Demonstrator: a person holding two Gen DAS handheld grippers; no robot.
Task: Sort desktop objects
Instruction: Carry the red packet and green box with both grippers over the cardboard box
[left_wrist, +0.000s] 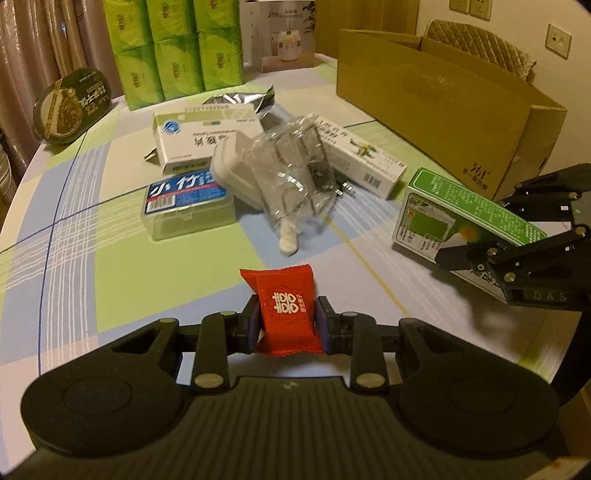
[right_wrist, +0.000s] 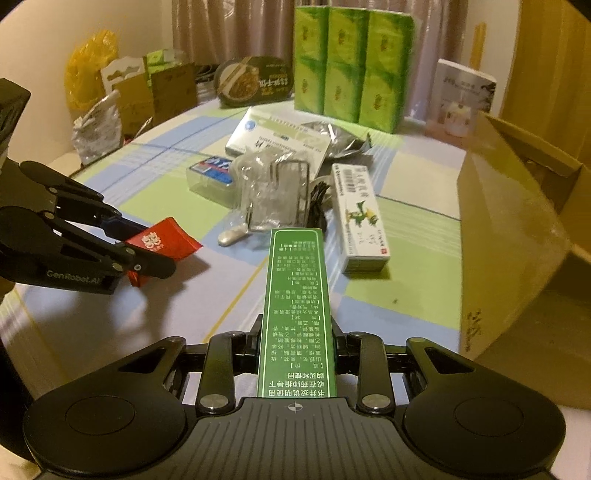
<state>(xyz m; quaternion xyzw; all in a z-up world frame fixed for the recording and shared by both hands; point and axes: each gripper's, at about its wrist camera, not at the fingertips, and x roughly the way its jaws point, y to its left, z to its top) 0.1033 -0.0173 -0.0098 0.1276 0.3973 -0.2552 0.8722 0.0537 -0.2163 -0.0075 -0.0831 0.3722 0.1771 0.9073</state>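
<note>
A red candy packet (left_wrist: 286, 306) with white characters sits upright between the fingers of my left gripper (left_wrist: 288, 315), which is shut on it just above the checked tablecloth (left_wrist: 92, 229). From the right wrist view the same packet (right_wrist: 170, 238) shows in the left gripper (right_wrist: 147, 245) at the left. My right gripper (right_wrist: 296, 332) is shut on a long green-topped medicine box (right_wrist: 295, 295) that points away over the table. In the left wrist view that box (left_wrist: 436, 218) is at the right, with the right gripper (left_wrist: 480, 240) clamped on its rear end.
A pile lies mid-table: a clear case with a blue label (left_wrist: 184, 199), a white medicine box (left_wrist: 207, 136), crumpled clear plastic (left_wrist: 288, 173), a long white box (right_wrist: 362, 218). A large open cardboard box (right_wrist: 517, 221) stands at the right. Green tissue packs (left_wrist: 173, 48) and a dark food bowl (left_wrist: 70, 107) stand behind.
</note>
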